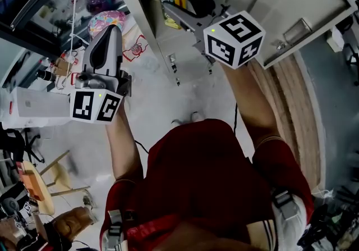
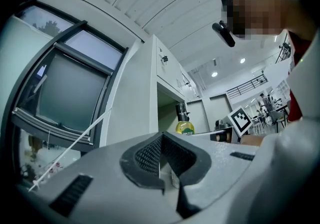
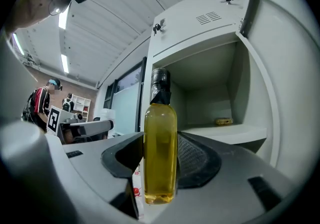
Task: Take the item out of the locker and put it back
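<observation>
Right gripper view: my right hand-held gripper [image 3: 160, 165] clamps the oil bottle [image 3: 160, 133] upright; I'd keep it vertical, clearing the locker shelf [image 3: 227, 134] edge.

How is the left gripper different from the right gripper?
The right gripper grips a bottle of yellow liquid; the left gripper holds nothing.
The right gripper's jaws stand apart around the bottle; the left gripper's jaws are together.
The right gripper faces the open locker; the left gripper is off to the locker's side.
Both are grey with two jaws.
</observation>
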The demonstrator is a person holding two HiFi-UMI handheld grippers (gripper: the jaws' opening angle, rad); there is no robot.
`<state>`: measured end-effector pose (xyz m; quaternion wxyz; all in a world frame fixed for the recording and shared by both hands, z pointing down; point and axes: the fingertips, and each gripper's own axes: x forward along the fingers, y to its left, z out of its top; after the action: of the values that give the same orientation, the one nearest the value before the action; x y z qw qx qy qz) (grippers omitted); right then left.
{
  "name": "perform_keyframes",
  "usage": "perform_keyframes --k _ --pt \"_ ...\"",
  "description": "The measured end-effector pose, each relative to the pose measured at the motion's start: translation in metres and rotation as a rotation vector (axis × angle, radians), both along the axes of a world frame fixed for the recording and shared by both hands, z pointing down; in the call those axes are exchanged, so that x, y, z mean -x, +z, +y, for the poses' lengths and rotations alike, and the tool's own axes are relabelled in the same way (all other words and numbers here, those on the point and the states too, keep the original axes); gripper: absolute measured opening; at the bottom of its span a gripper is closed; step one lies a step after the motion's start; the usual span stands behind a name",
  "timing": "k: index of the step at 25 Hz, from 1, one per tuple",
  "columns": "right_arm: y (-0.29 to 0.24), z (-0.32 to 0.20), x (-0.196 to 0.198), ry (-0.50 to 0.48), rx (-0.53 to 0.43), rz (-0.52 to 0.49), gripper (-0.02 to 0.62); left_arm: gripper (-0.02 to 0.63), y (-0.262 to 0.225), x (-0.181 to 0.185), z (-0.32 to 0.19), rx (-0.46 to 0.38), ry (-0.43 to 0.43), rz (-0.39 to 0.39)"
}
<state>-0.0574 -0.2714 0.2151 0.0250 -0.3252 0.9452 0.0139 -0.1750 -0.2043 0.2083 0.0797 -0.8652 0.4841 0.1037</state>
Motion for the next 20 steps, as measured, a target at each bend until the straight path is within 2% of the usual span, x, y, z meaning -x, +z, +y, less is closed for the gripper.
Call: perform_keyframes --k 11,20 --pt "0.027 -0.007 -0.004 0.04 -0.034 0.006 0.193 0.006 0.016 -0.003 -0.008 0.034 -0.001 0.011" --pt "0.067 -0.023 0.004 0.053 -0.027 0.023 0.193 0.006 0.031 -0.001 -0.014 0.063 -0.003 0.005"
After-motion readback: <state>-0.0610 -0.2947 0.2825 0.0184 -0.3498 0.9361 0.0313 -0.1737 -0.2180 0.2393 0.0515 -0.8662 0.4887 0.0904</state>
